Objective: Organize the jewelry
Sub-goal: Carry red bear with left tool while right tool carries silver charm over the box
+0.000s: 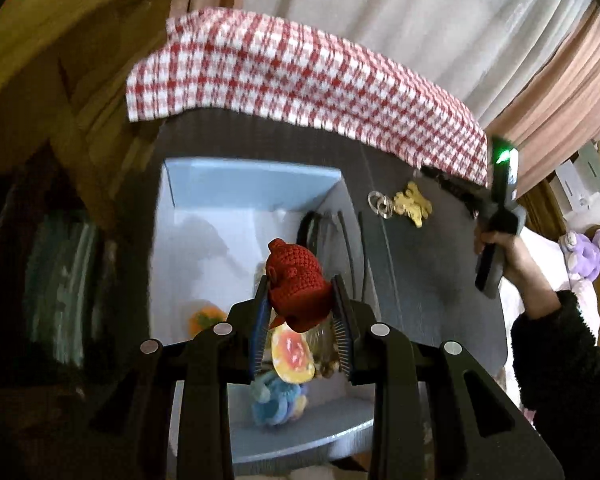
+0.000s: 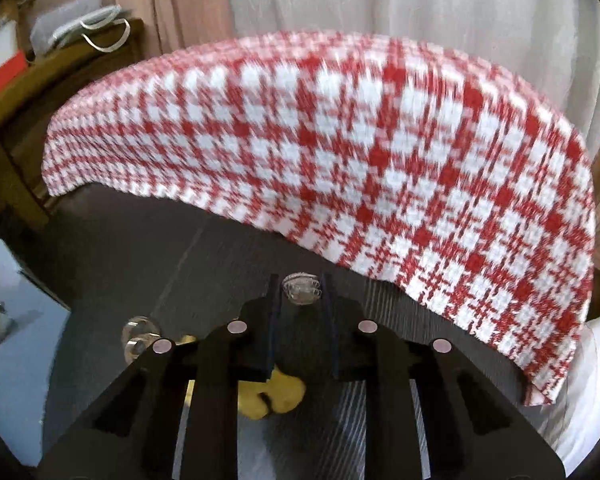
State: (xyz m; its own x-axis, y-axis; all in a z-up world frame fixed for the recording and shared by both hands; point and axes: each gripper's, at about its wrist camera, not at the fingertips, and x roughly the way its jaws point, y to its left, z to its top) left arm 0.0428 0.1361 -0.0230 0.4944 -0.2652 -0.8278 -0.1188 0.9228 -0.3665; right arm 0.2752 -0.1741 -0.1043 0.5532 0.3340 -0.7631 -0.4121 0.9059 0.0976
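Observation:
My left gripper (image 1: pixel 300 292) is shut on a red crocheted charm (image 1: pixel 296 284) and holds it above an open pale blue box (image 1: pixel 240 188). In the box lie an orange-pink oval charm (image 1: pixel 294 354), a blue crocheted piece (image 1: pixel 276 400) and an orange piece (image 1: pixel 204 318). A yellow bear charm (image 1: pixel 412 202) with metal rings (image 1: pixel 380 202) lies on the dark table to the right of the box. My right gripper (image 2: pixel 300 288) is shut on a clear beaded piece (image 2: pixel 302 288), just above the yellow charm (image 2: pixel 272 398).
A red-and-white checked cloth (image 1: pixel 308 80) covers the far part of the dark table (image 1: pixel 440 280); it also shows in the right wrist view (image 2: pixel 360 160). Black cords (image 1: pixel 340 232) hang over the box's right wall. Curtains stand behind. A purple plush (image 1: pixel 588 252) sits at far right.

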